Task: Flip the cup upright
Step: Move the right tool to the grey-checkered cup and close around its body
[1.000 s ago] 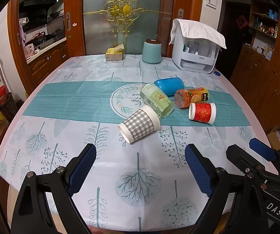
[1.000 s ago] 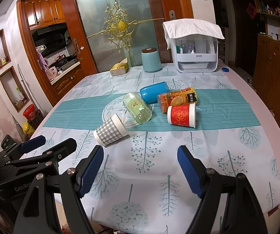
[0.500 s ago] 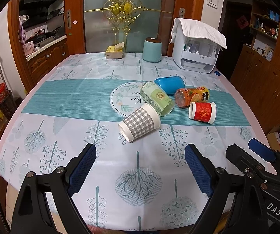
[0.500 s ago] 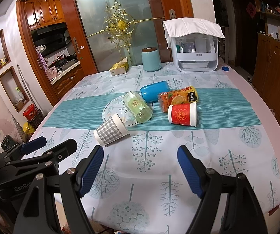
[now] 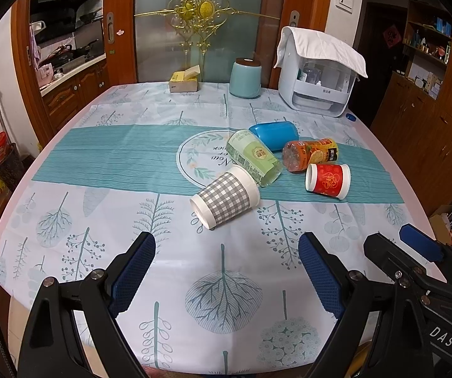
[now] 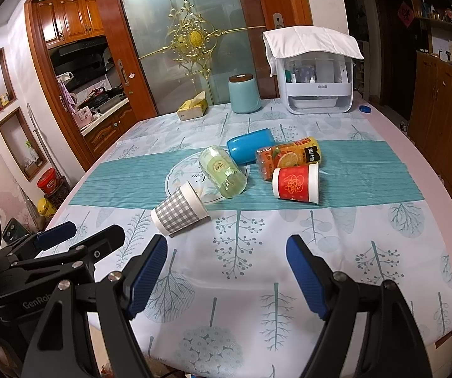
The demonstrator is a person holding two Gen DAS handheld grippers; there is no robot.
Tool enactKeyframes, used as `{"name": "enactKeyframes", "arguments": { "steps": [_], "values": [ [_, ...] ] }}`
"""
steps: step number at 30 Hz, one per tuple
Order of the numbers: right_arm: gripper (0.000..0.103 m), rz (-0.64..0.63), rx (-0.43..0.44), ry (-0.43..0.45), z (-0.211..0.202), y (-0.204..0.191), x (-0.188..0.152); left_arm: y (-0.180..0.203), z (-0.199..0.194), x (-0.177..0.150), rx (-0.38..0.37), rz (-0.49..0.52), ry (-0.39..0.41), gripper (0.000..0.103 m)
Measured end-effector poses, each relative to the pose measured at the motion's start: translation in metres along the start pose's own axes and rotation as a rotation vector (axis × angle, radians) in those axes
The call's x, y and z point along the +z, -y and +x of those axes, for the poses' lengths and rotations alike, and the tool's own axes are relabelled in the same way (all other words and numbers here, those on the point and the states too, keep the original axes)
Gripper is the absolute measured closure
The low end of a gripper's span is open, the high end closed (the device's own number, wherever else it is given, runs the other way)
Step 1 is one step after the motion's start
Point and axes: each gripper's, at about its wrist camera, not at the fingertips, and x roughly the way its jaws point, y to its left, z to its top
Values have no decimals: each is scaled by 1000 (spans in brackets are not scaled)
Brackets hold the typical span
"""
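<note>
Several cups and bottles lie on their sides mid-table. A grey checked paper cup (image 5: pixel 225 199) (image 6: pixel 179 209) lies nearest. A red paper cup (image 5: pixel 328 180) (image 6: pixel 296 184) lies to its right. A green clear cup (image 5: pixel 254 157) (image 6: pixel 223 171), a blue cup (image 5: pixel 274 134) (image 6: pixel 250 146) and an orange juice bottle (image 5: pixel 310 154) (image 6: pixel 289 157) lie behind them. My left gripper (image 5: pixel 226 271) is open and empty, short of the checked cup. My right gripper (image 6: pixel 226 272) is open and empty, short of the cups.
A tablecloth with a teal runner (image 5: pixel 106 157) covers the table. At the far edge stand a yellow tissue box (image 5: pixel 183 82), a teal canister (image 5: pixel 245 78) and a white appliance under a cloth (image 5: pixel 317 72). Wooden cabinets (image 5: pixel 431 119) stand to the right.
Both grippers have moved slightly nearer to the table and cups. The jaws stay open. No cup has moved.
</note>
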Motion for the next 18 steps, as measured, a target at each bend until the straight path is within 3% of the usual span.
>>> {"name": "enactKeyframes", "arguments": {
  "steps": [12,18],
  "values": [
    [25,13,-4,-62,29,-4,-3,-7,34,10,12,44,-54,11],
    [25,36,-8,-100,49,3,3,-14,63,22,14,117,-89,11]
  ]
}}
